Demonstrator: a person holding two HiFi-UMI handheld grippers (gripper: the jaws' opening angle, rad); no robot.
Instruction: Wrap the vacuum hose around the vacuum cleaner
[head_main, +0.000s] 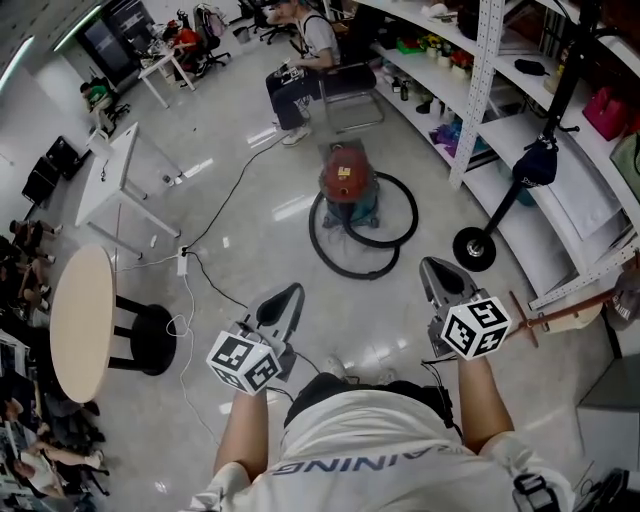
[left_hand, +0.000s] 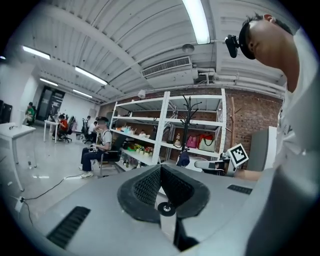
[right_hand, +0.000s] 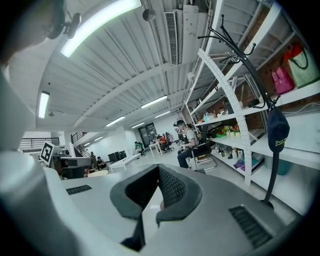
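The vacuum cleaner (head_main: 345, 183), with a red lid on a teal body, stands on the floor ahead of me. Its black hose (head_main: 362, 240) lies in loose loops on the floor around and in front of it. My left gripper (head_main: 291, 291) and right gripper (head_main: 433, 266) are held up side by side, well short of the vacuum and above the floor. Both are shut with nothing between their pads. Both gripper views look level across the room, with the left gripper (left_hand: 160, 168) and the right gripper (right_hand: 159, 168) empty; neither view shows the vacuum or the hose.
A person sits on a chair (head_main: 348, 88) behind the vacuum. Shelving (head_main: 560, 160) runs along the right, with a coat stand base (head_main: 473, 248) near the hose. A white table (head_main: 112, 178), a round wooden table (head_main: 80, 320), a black stool (head_main: 150, 338) and floor cables (head_main: 200, 268) lie left.
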